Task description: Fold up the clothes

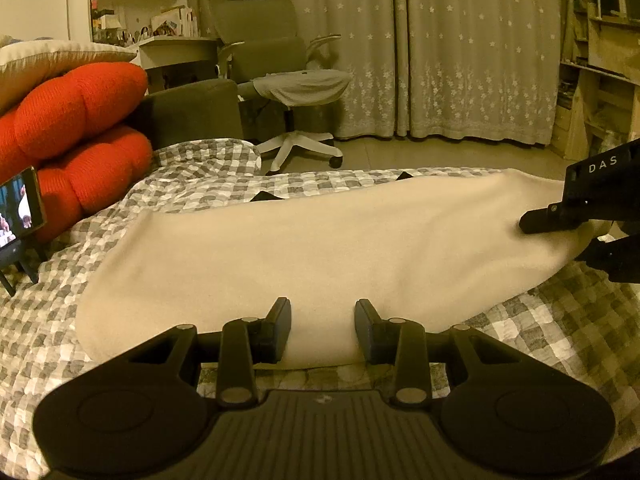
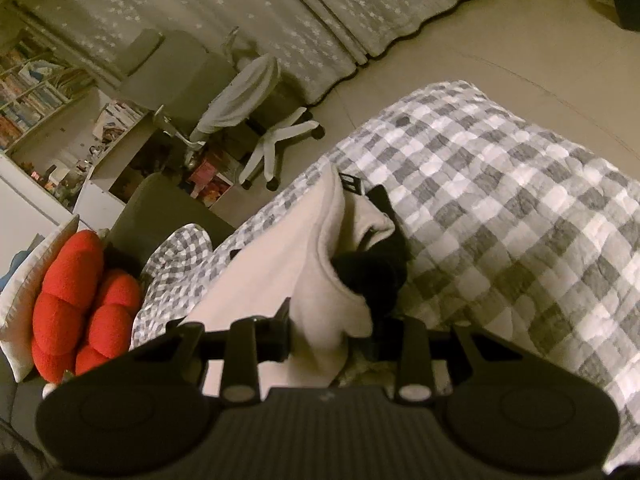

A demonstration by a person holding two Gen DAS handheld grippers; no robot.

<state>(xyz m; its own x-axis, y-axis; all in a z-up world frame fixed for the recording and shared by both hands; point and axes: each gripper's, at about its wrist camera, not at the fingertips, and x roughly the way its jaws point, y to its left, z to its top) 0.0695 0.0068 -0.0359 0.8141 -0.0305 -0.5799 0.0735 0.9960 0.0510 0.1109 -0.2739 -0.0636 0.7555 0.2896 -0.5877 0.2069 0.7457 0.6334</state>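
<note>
A cream fleece garment (image 1: 320, 240) lies stretched left to right on a grey-and-white checked bedspread (image 1: 200, 188). My left gripper (image 1: 323, 320) is open and low over the garment's near edge, with cloth showing between its fingers. At the garment's right end my right gripper (image 1: 560, 240) has one finger on top of the cloth and one beneath it. The right wrist view shows my right gripper (image 2: 332, 332) with its jaws wide apart and a raised fold of the cream garment (image 2: 320, 280) between them. A black part (image 2: 372, 276) of the garment bunches beside that fold.
A red knotted cushion (image 1: 80, 128) and a phone on a stand (image 1: 18, 212) sit at the bed's left. Beyond the bed are an office chair (image 1: 288, 72), a desk with shelves (image 1: 168, 40) and starred curtains (image 1: 460, 60). Wooden shelving (image 1: 600, 80) stands at the right.
</note>
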